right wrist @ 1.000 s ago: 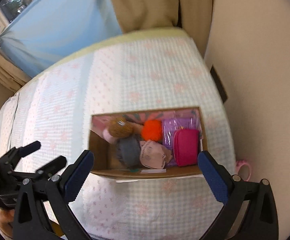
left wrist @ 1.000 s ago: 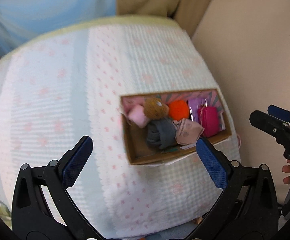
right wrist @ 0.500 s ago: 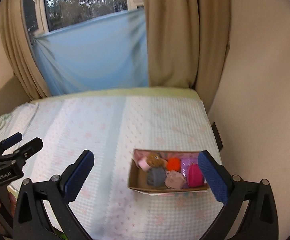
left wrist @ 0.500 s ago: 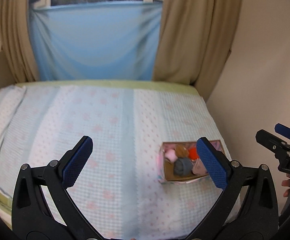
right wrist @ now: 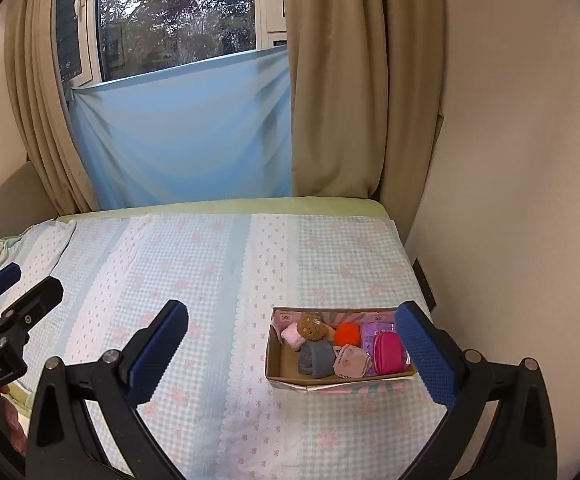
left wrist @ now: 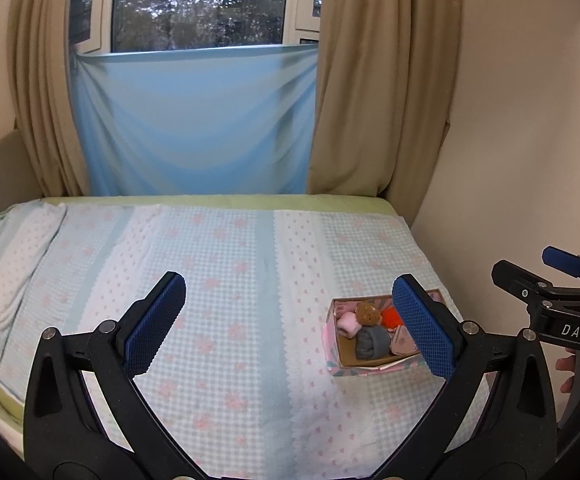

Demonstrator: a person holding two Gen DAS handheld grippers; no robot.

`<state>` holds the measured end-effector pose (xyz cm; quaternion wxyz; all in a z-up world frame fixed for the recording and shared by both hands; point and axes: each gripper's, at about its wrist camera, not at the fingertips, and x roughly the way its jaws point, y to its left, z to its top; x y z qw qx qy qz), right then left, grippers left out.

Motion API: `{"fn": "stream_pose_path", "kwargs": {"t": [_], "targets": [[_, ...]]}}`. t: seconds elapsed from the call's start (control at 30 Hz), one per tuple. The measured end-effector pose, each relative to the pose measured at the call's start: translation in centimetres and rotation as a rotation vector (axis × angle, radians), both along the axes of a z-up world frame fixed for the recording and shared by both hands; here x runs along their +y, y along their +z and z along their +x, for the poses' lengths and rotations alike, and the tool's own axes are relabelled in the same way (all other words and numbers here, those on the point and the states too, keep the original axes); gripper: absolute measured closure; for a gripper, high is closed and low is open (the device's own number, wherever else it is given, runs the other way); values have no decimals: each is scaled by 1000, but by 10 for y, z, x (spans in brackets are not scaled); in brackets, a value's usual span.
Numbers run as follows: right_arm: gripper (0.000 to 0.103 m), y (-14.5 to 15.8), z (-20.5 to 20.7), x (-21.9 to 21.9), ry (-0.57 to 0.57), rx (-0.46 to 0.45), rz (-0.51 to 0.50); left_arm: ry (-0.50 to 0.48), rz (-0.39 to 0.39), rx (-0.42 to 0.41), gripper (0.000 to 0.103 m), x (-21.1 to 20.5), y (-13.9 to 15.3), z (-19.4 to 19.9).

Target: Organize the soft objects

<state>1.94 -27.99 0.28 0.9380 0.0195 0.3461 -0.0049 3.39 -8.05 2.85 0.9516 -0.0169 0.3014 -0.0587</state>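
Right wrist view: the cardboard box [right wrist: 290, 368] near the bed's [right wrist: 210, 264] right edge holds every visible soft item, so sorting appears complete, while left gripper [left wrist: 290, 328] and right gripper [right wrist: 290, 344] hang spread, empty, well apart from it.

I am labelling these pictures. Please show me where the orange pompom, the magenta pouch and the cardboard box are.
orange pompom [right wrist: 346, 333], right wrist view, middle of the ball.
magenta pouch [right wrist: 388, 353], right wrist view, its front face.
cardboard box [right wrist: 295, 381], right wrist view, near wall.

Pale blue-and-pink floral checked bedspread [right wrist: 194, 264], brown cardboard box [right wrist: 278, 364], magenta pouch [right wrist: 387, 353], orange pompom [right wrist: 347, 333], blue-padded grippers.
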Motion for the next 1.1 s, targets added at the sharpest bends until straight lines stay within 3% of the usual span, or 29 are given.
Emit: {"fn": "stream_pose_path", "kwargs": {"t": [1.1], "targets": [[0, 8, -21, 2, -26, -45, -14, -5, 9, -47, 0, -1, 6, -19]]}}
